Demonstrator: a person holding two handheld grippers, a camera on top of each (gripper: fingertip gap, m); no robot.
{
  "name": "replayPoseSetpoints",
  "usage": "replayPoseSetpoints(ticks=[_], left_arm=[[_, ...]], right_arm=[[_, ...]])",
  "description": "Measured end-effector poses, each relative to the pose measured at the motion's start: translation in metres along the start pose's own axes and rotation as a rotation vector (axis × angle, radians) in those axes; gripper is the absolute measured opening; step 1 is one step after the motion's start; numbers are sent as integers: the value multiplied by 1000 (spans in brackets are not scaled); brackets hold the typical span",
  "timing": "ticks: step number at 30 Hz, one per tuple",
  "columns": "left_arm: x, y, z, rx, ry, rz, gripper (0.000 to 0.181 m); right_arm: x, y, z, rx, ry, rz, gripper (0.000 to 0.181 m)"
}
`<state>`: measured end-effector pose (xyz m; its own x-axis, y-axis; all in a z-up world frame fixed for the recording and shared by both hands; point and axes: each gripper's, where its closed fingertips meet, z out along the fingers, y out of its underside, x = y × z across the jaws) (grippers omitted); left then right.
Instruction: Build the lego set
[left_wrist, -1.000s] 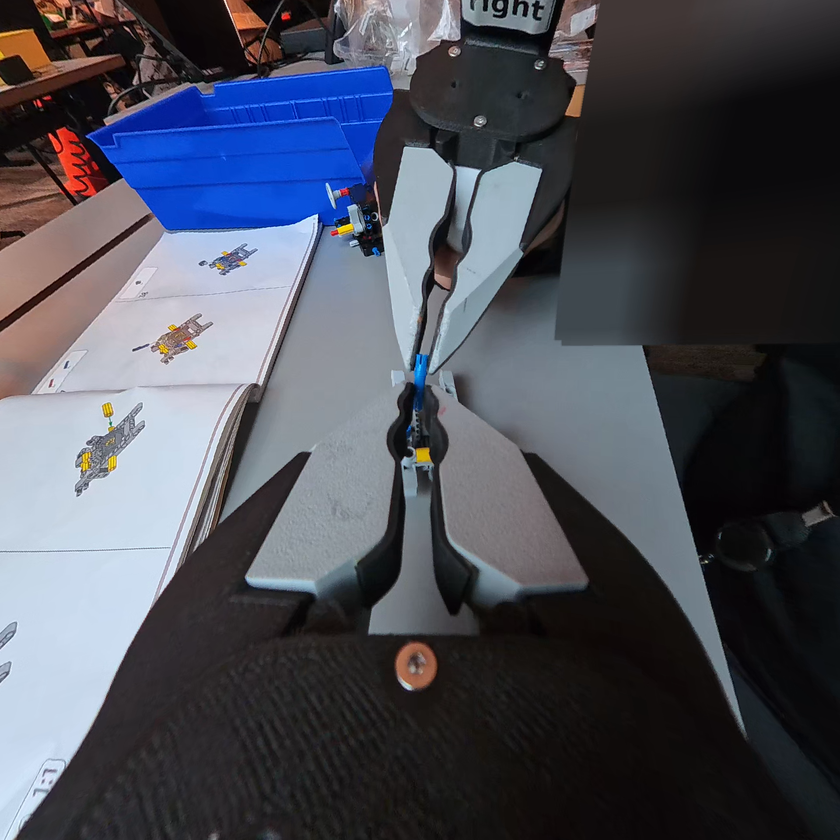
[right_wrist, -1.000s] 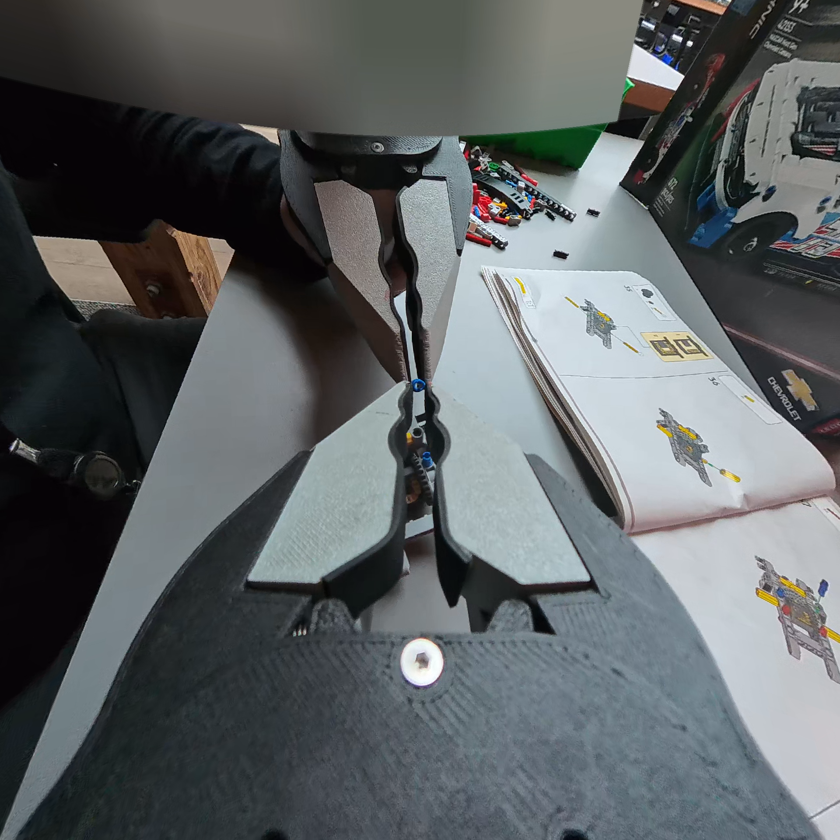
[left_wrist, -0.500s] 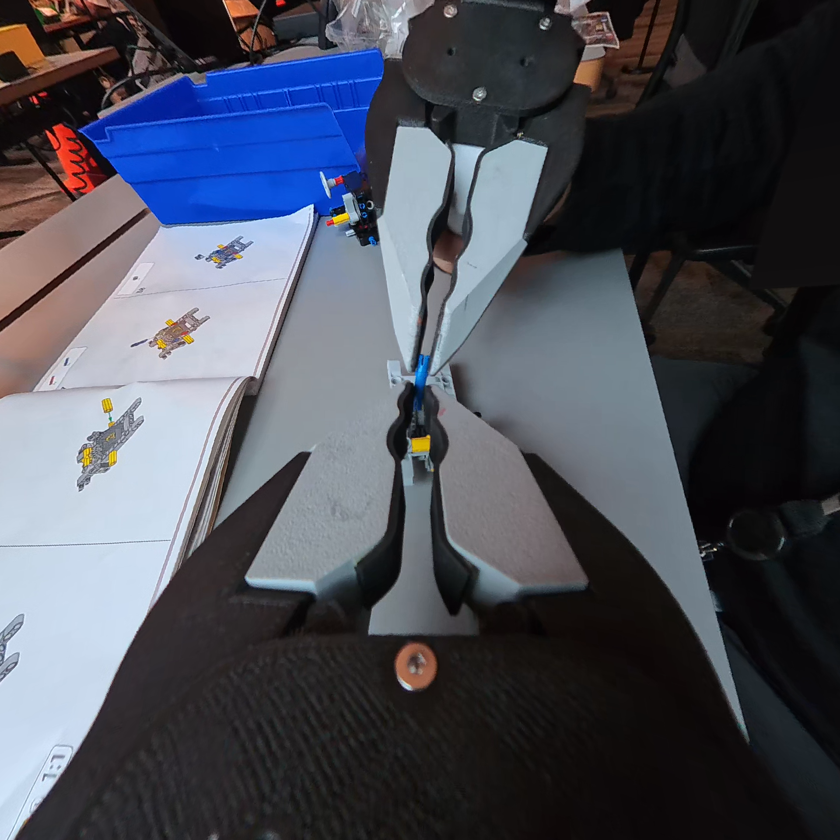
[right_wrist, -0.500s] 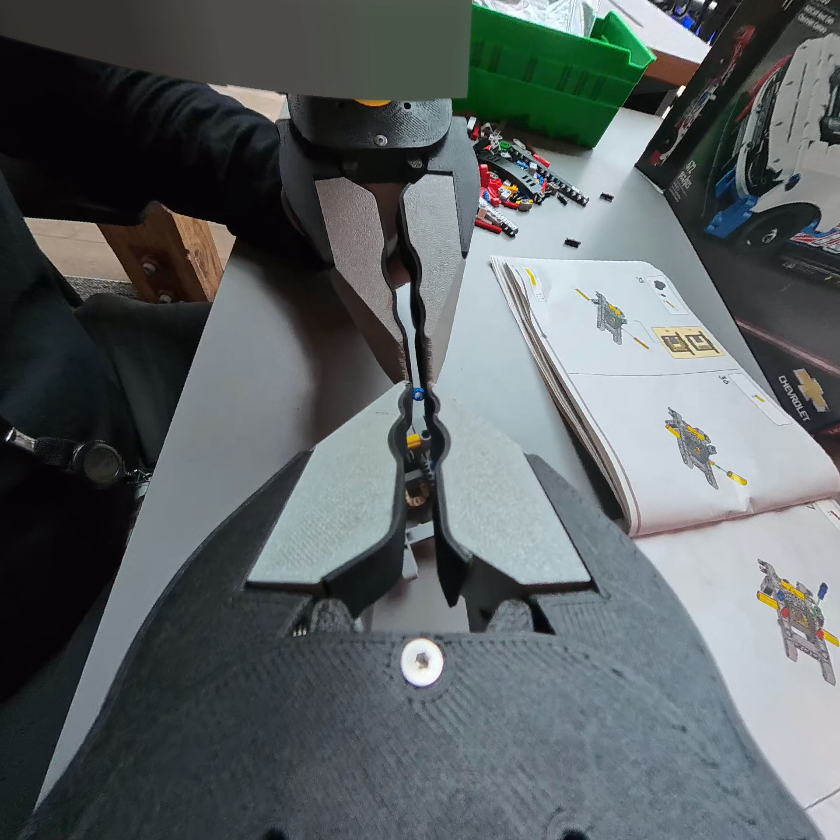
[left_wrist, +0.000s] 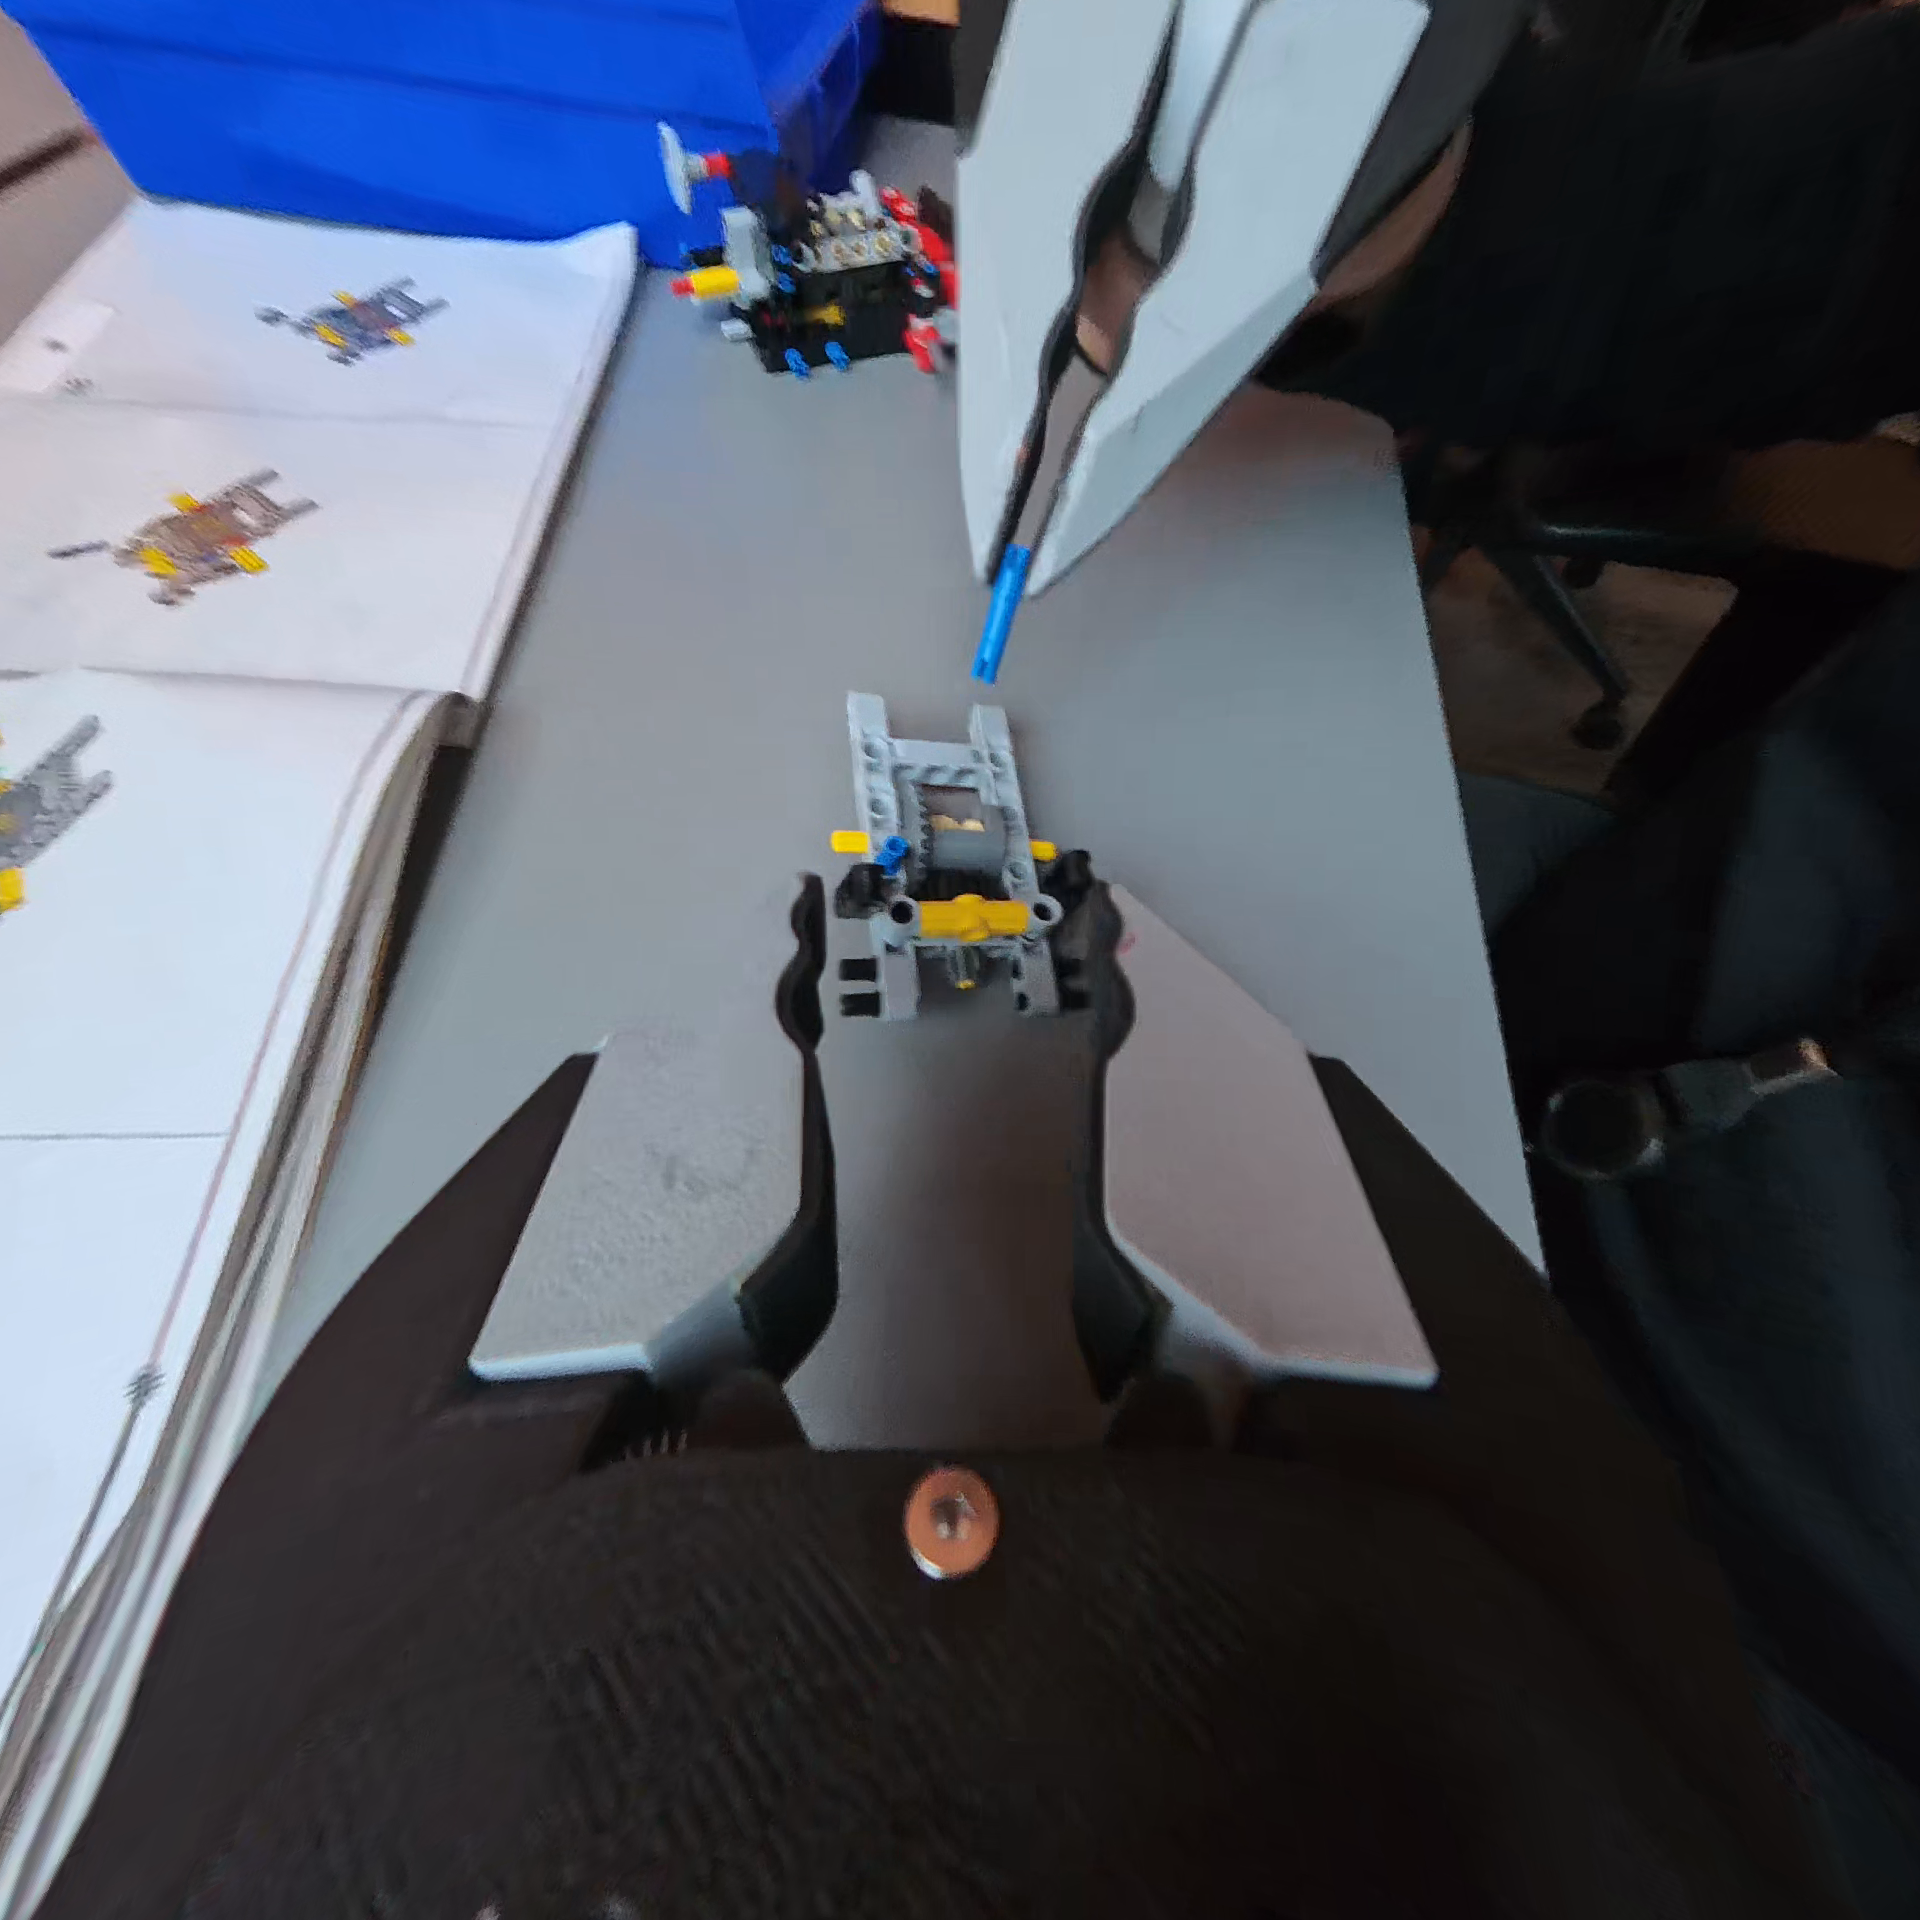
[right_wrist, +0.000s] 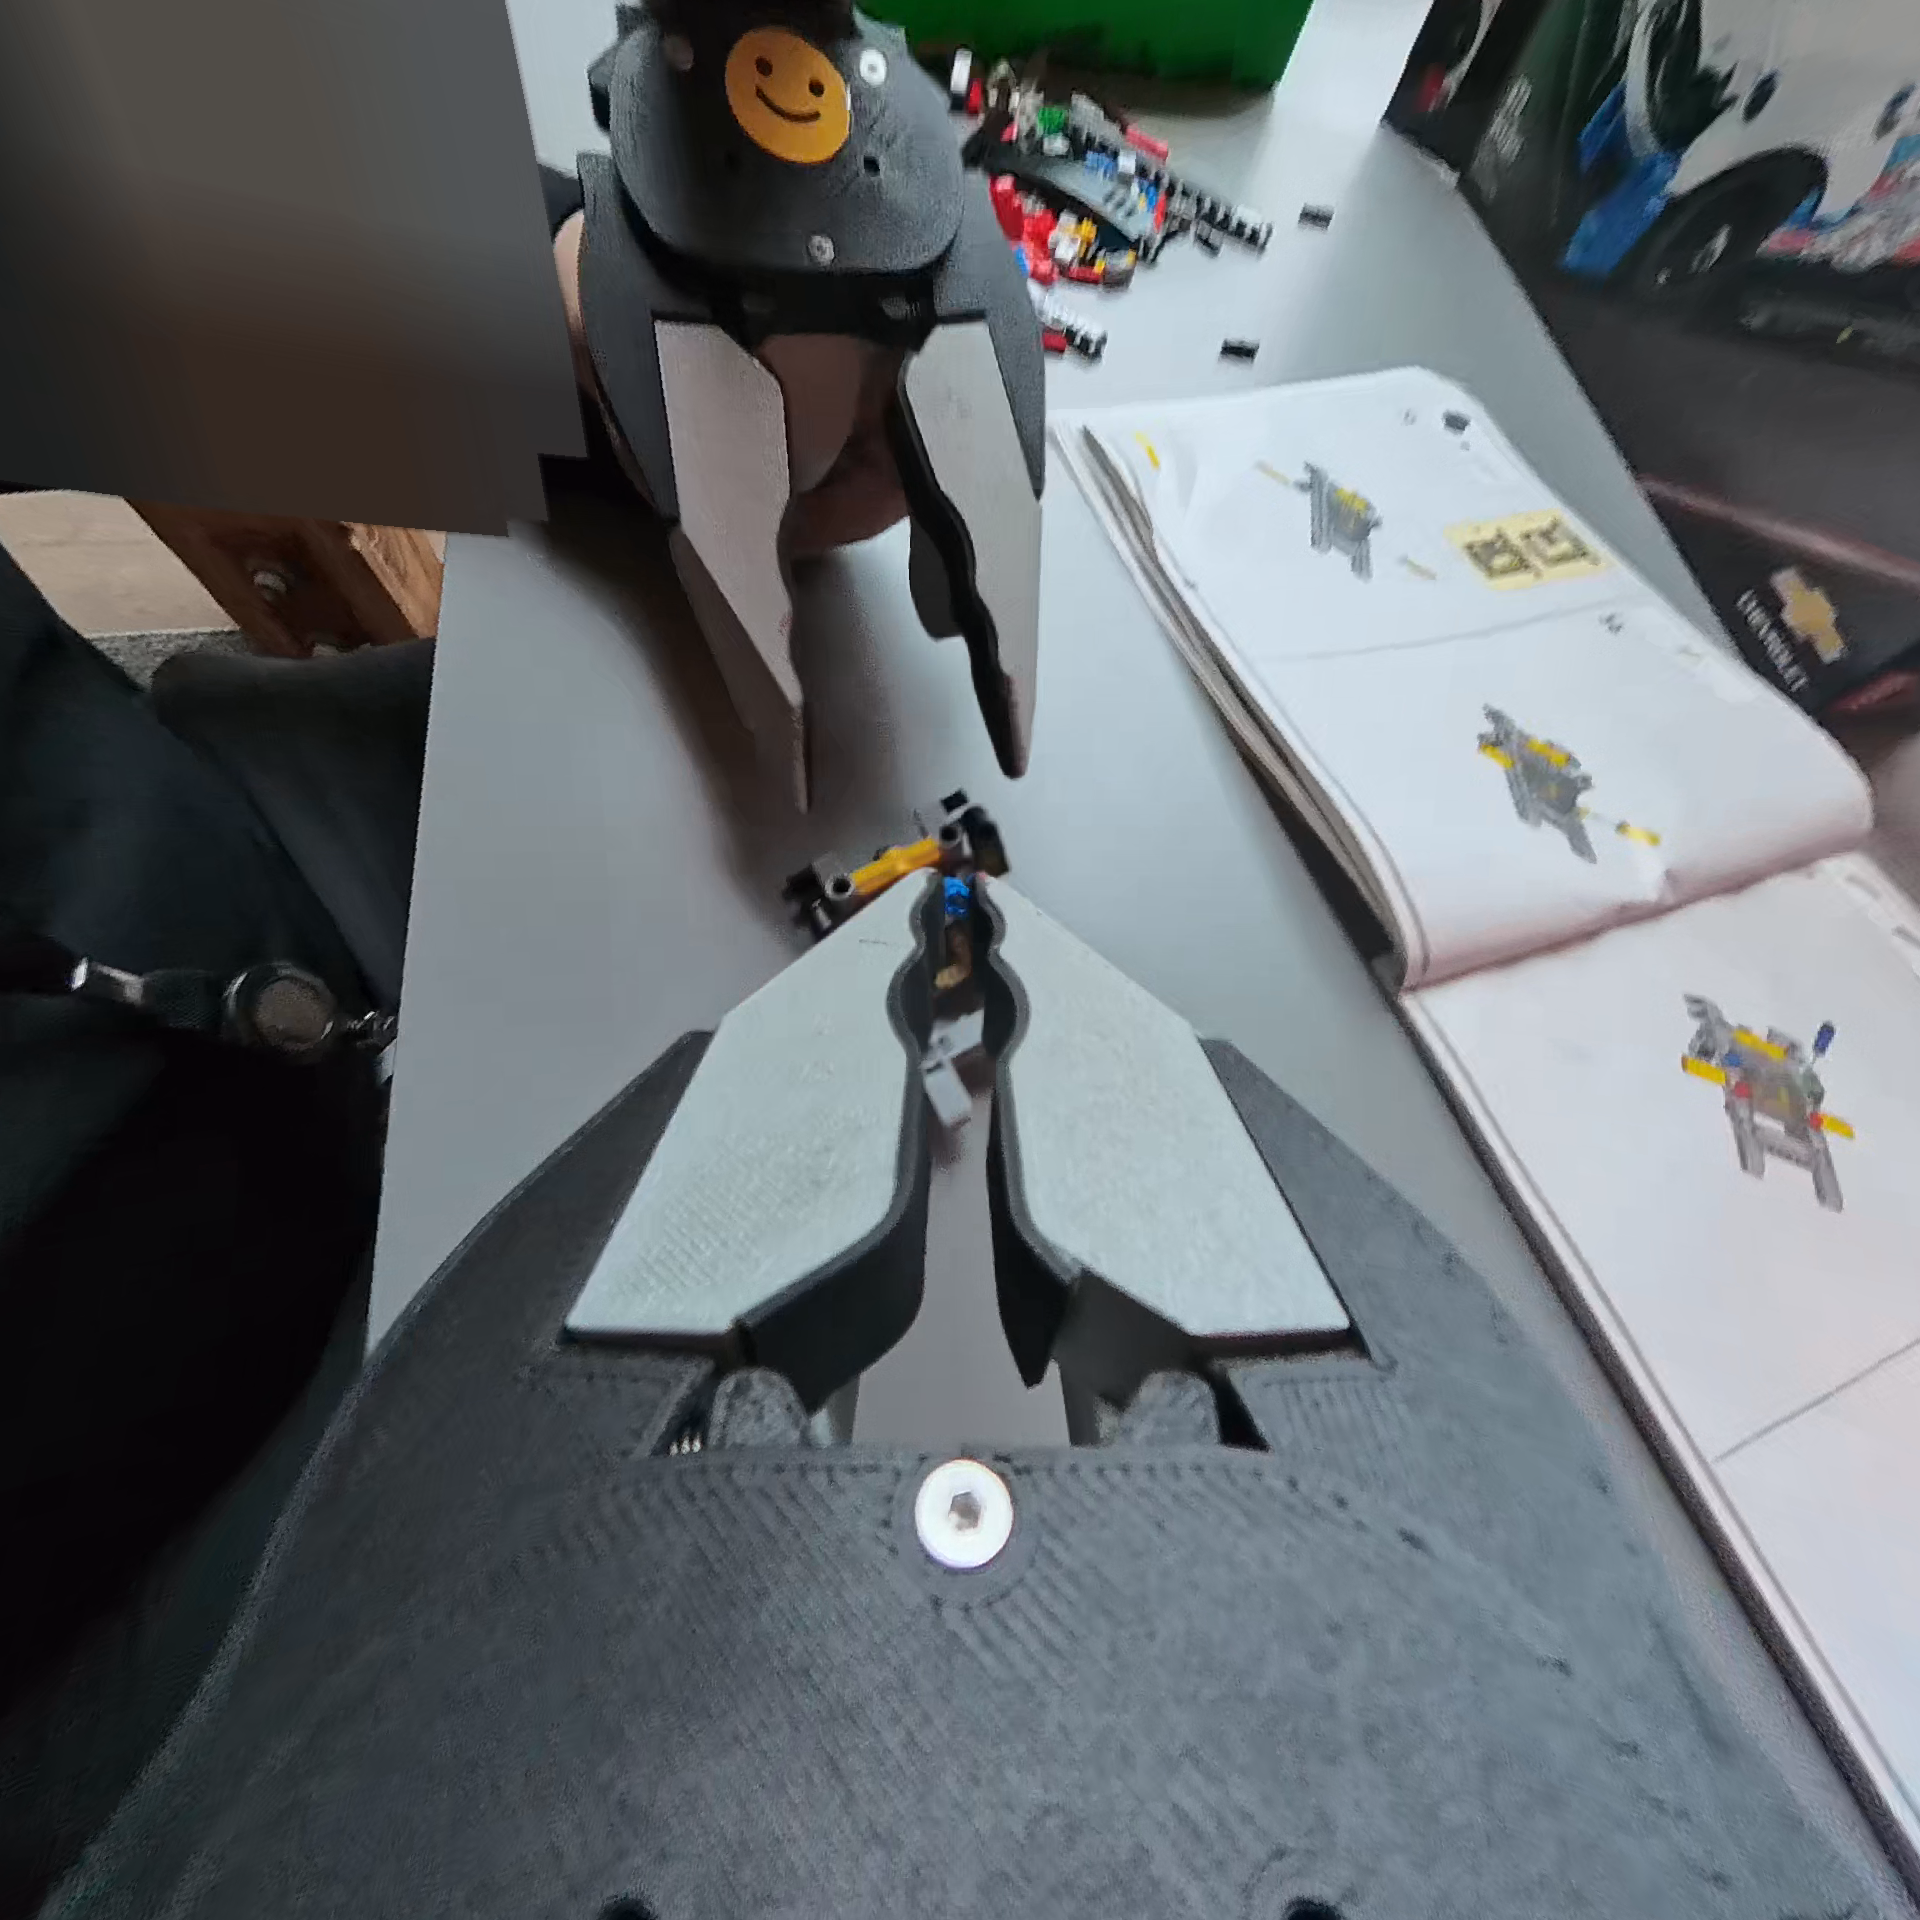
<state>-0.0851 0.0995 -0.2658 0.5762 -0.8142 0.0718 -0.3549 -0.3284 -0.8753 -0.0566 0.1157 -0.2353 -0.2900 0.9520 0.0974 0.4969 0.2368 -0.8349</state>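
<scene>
A small grey lego assembly (left_wrist: 940, 831) with yellow, black and blue parts lies on the grey table (left_wrist: 727, 623), between the tips of my left gripper (left_wrist: 948, 904). The left gripper is open and wide apart, and holds nothing. My right gripper (left_wrist: 1013, 571) hangs above and just beyond the assembly, shut on a thin blue pin (left_wrist: 997, 618) that points down at it. In the right wrist view the right gripper (right_wrist: 956, 883) hides most of the assembly (right_wrist: 894, 862). The blue pin (right_wrist: 954, 896) shows at its tips. The open left gripper (right_wrist: 906, 784) faces it.
An open instruction booklet (left_wrist: 260, 520) lies beside the assembly and also shows in the right wrist view (right_wrist: 1455, 675). A blue bin (left_wrist: 416, 94) and a black lego sub-assembly (left_wrist: 842, 281) stand farther back. Loose parts (right_wrist: 1091, 208), a green bin (right_wrist: 1081, 31) and the set's box (right_wrist: 1714, 208) lie at the other end. Across from one pair of fingers to the other is roughly 5 centimetres.
My left gripper has opened and let go of the assembly, which now lies flat on the table. My right gripper has drawn back and up, with the blue pin still in it.
</scene>
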Motion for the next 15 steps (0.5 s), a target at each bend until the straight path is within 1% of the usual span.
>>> replayPoseSetpoints(ticks=[3, 5, 7, 10, 11, 13, 15], left_arm=[[7, 9, 5, -68, 37, -7, 63], [4, 16, 11, -124, 3, 8, 69], [4, 22, 17, -179, -15, 29, 71], [-1, 32, 24, -255, -50, 20, 69], [-2, 33, 24, -262, -50, 10, 68], [-3, 31, 23, -249, -40, -21, 56], [-4, 30, 23, -239, -21, -53, 56]], right_arm=[[-10, 7, -4, -72, -20, -14, 1], [-19, 13, -1, -132, -32, -44, 1], [-24, 16, 5, -179, -35, -81, 1], [-26, 17, 15, -230, -41, -126, 1], [-25, 17, 18, -239, -40, -141, 1], [-23, 18, 24, -260, -44, -165, 1], [-22, 20, 28, -281, -44, -191, 1]])
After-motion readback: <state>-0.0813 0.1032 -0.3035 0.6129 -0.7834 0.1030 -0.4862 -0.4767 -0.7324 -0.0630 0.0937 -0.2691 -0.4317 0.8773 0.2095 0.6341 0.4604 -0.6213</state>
